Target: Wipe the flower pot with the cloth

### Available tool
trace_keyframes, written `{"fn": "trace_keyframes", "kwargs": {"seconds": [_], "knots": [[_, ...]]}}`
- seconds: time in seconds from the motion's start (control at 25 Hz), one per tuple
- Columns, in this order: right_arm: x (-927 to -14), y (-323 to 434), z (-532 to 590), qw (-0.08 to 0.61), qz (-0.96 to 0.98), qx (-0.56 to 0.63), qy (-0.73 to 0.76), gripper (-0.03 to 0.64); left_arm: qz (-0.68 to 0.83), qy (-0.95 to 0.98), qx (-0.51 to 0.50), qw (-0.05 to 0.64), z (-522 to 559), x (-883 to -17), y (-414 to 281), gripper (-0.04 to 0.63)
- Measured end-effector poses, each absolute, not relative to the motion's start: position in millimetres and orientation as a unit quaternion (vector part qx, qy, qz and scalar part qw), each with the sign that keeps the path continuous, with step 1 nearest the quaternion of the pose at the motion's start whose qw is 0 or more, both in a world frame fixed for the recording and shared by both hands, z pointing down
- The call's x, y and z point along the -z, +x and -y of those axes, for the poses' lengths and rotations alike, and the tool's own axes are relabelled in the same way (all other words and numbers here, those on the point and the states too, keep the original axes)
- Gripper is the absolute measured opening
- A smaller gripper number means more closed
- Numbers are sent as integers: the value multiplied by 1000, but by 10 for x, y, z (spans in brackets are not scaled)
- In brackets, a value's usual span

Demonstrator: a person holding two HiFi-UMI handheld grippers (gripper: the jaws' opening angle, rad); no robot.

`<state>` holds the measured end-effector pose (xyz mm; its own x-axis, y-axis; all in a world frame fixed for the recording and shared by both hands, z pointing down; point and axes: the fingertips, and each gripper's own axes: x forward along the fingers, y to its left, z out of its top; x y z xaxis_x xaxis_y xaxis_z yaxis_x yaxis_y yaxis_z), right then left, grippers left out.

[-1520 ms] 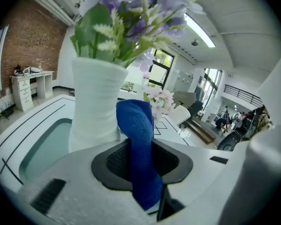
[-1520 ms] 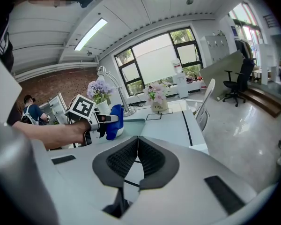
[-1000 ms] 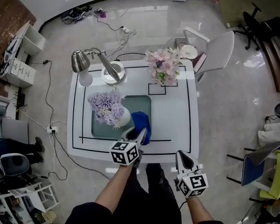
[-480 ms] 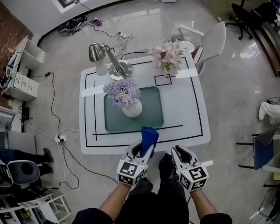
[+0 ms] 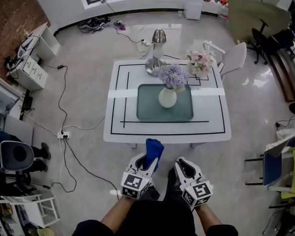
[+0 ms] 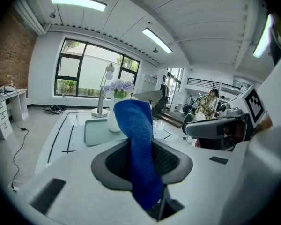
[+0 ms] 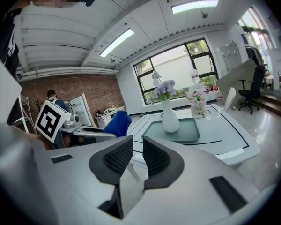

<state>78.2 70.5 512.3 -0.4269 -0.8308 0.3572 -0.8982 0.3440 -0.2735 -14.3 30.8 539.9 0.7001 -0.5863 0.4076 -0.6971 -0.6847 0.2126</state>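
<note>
The flower pot [image 5: 167, 98] is a smooth white vessel with a round belly that narrows to a slim neck, and a bunch of pale purple flowers [image 5: 172, 74] fills its mouth. It stands upright, long axis vertical and mouth up, about the middle of a teal tray [image 5: 147, 107], a little nearer the tray's far edge. The tray lies in the centre of the white table [image 5: 211, 117], inside the black lines drawn round the top. In the right gripper view the pot [image 7: 169, 116] shows the same upright shape and nothing is touching it. The cloth [image 5: 153, 149] is deep blue and nubbly like towelling, gathered into a narrow strip. It is off the table, just short of the near edge, and pinched in the left gripper [image 5: 146, 160], whose jaws are closed on it. The strip's long axis runs along those jaws towards the table. In the left gripper view the cloth [image 6: 138, 149] rises from between the pads and its free end folds over at the top. The right gripper [image 5: 183, 162], beside the left and also short of the near edge, is opening its jaws, with nothing between them. At the table's far edge stand a metal lamp [image 5: 157, 53] and, towards the far right corner, pink flowers [image 5: 199, 60].
</note>
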Motion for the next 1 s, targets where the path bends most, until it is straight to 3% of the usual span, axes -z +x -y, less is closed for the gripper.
{"fn": "trace_keyframes", "kwargs": {"seconds": [0.4,0.6,1.0], "knots": [[-4864,-118,-1257,110,840,-207,489,46,384,898,-120,179,-902,-5152,-994,118],[-4593,-224,-1331,80,843,-163,507,43,389,900,-103,170,-1046,-5030,-1037,118],[-4429,-145,-1287,88,834,-130,528,9,390,905,-87,144,-1166,-4789,-916,118]]}}
